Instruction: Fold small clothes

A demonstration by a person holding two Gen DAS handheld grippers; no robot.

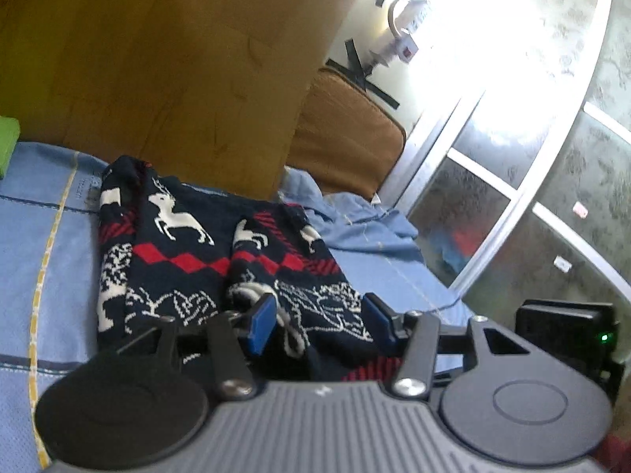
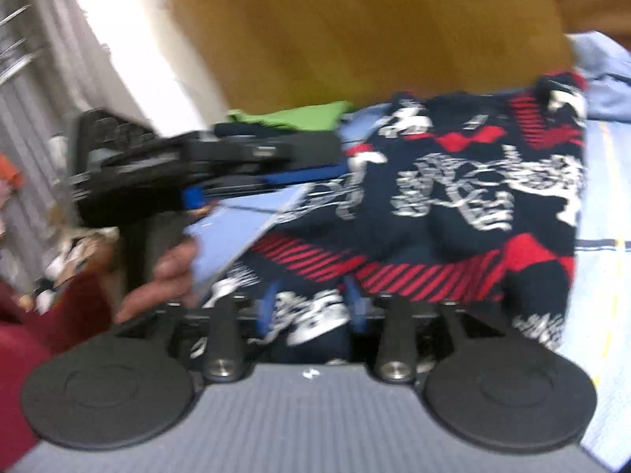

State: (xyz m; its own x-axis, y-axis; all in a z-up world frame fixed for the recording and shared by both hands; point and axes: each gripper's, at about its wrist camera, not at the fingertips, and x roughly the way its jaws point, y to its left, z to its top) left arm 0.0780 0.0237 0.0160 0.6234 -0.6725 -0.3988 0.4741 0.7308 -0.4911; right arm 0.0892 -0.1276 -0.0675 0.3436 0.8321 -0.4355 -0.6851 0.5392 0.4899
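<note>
Lying on a light blue bedcover (image 1: 47,236), the navy knit sweater (image 1: 189,244) fills the middle of the left wrist view, its yarn thick and ribbed, patterned with white reindeer, red diamonds and red diagonal stripes, and folded into a rough rectangle. A smooth brown wooden headboard (image 1: 157,59) rises behind it, with a tan cushion (image 1: 347,142) to the right and frosted glass panels (image 1: 552,197) in pale frames beyond. The left gripper (image 1: 319,321) stands partly open, its flat blue pads (image 1: 260,321) straddling the sweater's near edge and a white cord; whether they press on the knit cannot be told. In the blurred right wrist view, the same sweater (image 2: 453,197) spreads ahead, with a green cloth (image 2: 292,116) at its far left. The left gripper (image 2: 276,177) reaches in from the left, held by a hand (image 2: 165,276), with a flap of the bedcover (image 2: 244,228) just below it. The right gripper (image 2: 311,309) is partly open, with a bunched fold of sweater between its blue fingers (image 2: 266,307); a firm pinch cannot be made out
</note>
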